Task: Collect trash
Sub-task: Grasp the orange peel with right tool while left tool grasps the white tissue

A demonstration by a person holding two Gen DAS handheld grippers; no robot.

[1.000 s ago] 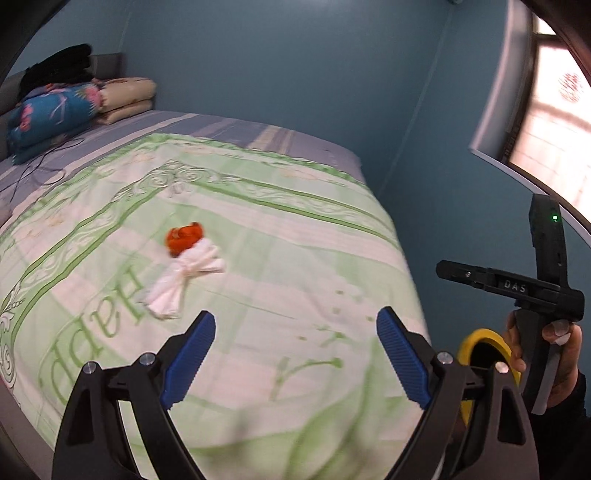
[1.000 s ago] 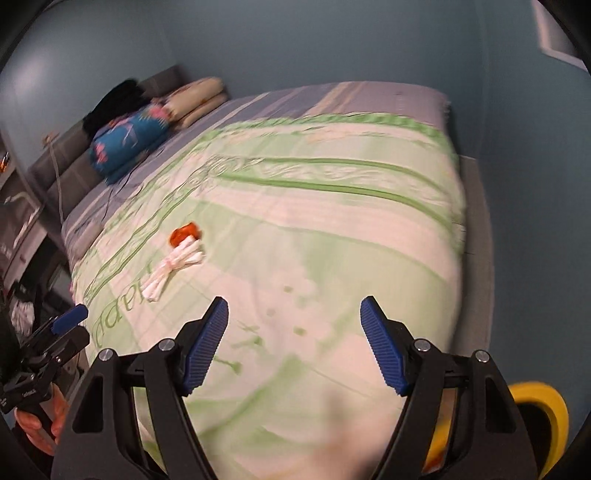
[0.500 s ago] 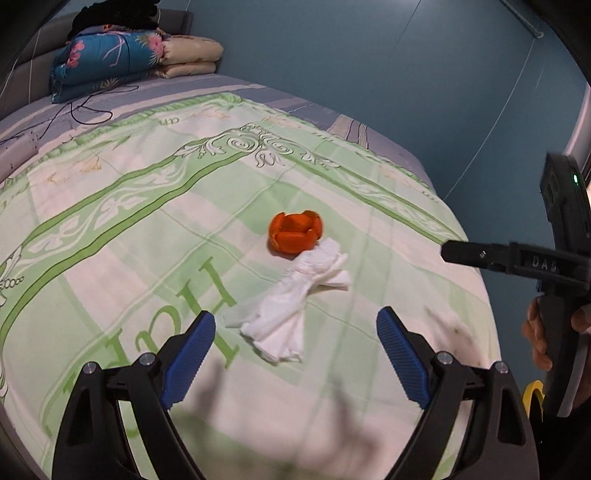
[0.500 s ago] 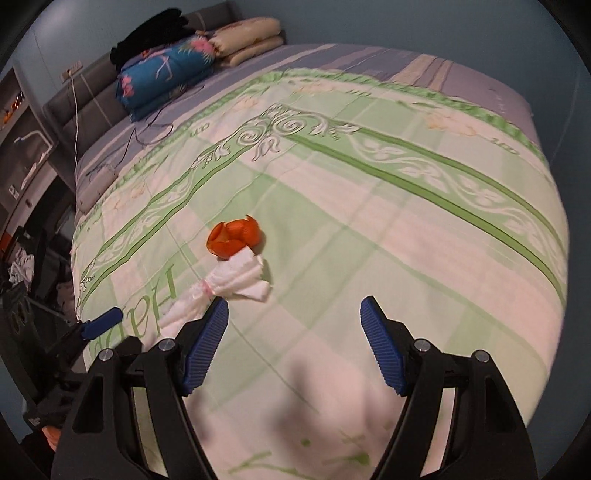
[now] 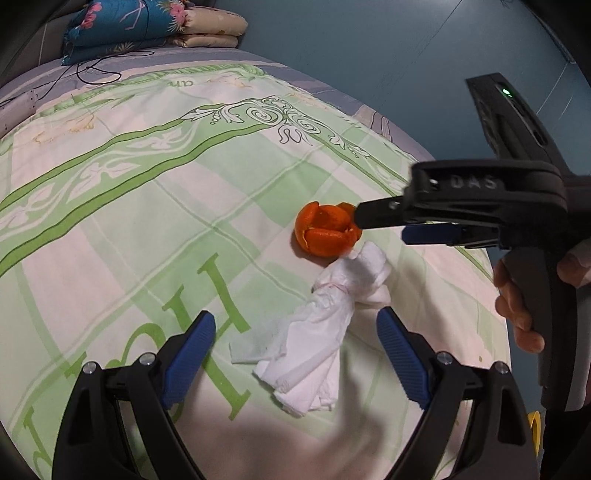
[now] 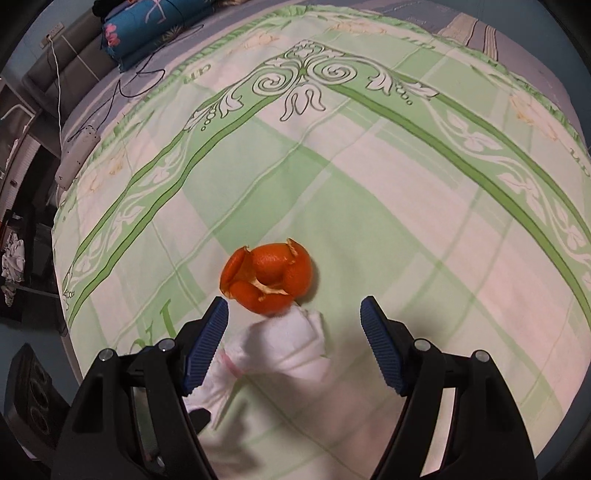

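An orange peel (image 5: pixel 327 232) (image 6: pixel 267 278) lies on the green and white bedspread (image 5: pixel 147 206) (image 6: pixel 406 206), touching a crumpled white tissue (image 5: pixel 317 332) (image 6: pixel 284 350) bound with a thin red band. My left gripper (image 5: pixel 295 332) is open, its blue pads either side of the tissue's near part, not touching it. My right gripper (image 6: pixel 294 317) is open above the spot where peel and tissue meet. In the left wrist view the right gripper's body (image 5: pixel 480 195) reaches in from the right over the peel, a hand (image 5: pixel 517 310) on its handle.
Folded quilts and pillows (image 5: pixel 155 26) (image 6: pixel 147 26) are stacked at the head of the bed, with a black cable (image 5: pixel 96 70) and a white power strip (image 6: pixel 75 157) nearby. A teal wall stands beyond the bed's right side. Something yellow (image 5: pixel 534 430) shows on the floor.
Both grippers moved in over the bed and lower toward the peel and tissue, which now look much larger. The right gripper swung in over the peel. Jaws stayed open.
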